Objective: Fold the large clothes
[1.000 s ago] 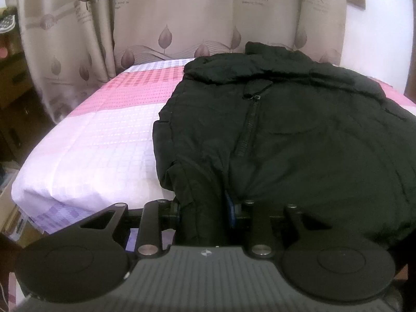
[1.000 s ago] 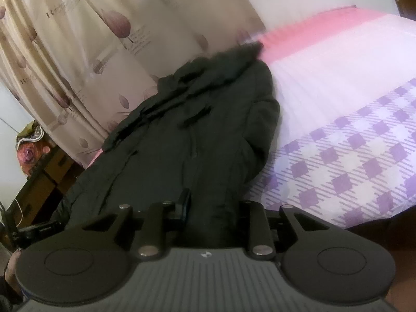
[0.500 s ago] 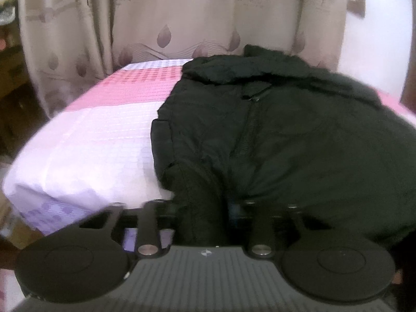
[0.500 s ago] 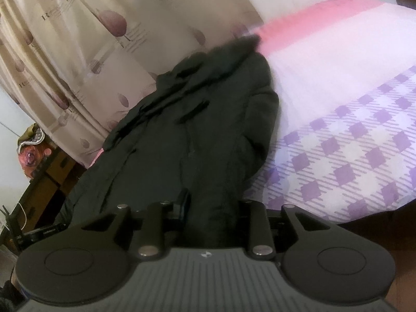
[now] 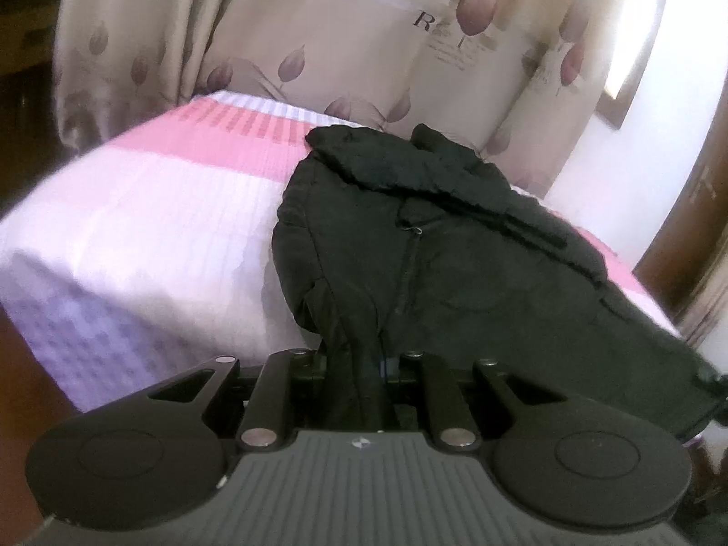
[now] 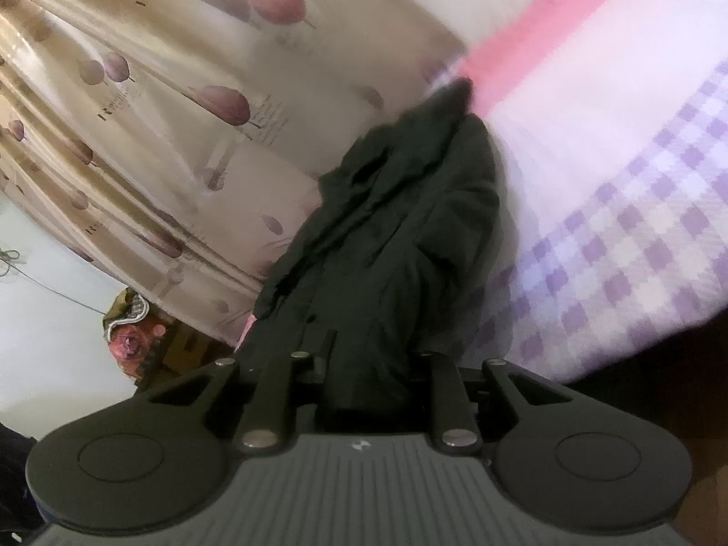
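Curtain (image 5: 346, 36) print reads "R" in the left view; the rest is blurred. Jacket (image 5: 455, 264) is spread on the bed (image 5: 136, 236). Left claw (image 5: 364, 377) is clamped on its near hem, having just been closing. Right claw (image 6: 368, 377), rolled sideways, is likewise pinched on jacket fabric, jaws just narrowed.

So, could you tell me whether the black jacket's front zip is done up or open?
Done up: on the jacket the zip runs closed, both front panels meeting, the pull near the collar.
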`<state>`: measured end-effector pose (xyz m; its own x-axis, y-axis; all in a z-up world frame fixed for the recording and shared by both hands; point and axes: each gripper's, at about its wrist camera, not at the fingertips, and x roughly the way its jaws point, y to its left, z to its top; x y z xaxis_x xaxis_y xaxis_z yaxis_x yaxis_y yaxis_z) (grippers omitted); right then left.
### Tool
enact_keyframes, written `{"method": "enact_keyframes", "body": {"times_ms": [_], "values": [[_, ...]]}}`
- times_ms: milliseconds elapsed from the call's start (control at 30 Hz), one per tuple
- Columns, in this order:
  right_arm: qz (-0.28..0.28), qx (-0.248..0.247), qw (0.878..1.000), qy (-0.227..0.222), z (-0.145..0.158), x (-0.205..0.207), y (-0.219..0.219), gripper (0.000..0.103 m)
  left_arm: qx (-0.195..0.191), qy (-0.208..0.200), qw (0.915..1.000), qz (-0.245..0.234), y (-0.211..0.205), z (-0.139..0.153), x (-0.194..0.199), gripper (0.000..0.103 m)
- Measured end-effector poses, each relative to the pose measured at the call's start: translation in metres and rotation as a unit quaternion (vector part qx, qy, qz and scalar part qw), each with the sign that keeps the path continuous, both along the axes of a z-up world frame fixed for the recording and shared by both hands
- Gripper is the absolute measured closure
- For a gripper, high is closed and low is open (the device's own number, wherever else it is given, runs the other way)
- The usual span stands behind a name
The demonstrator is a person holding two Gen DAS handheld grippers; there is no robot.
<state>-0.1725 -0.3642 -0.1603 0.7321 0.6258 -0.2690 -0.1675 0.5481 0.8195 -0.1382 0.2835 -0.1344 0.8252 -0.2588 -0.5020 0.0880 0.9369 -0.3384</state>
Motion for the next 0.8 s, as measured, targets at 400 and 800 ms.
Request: {"method": "enact_keyframes", "body": {"times_ms": [400, 800], "values": [[-0.004, 0.094, 0.995, -0.019, 0.033, -0.019, -0.019, 0.084, -0.107, -0.04, 0.9934, 0.008, 0.018, 0.039, -0.028, 0.086], [-0.011, 0.119, 0.992, -0.05, 0.083, 0.07, -0.029, 0.083, -0.12, -0.115, 0.9855, 0.033, -0.006, 0.105, 0.039, 0.086]]}}
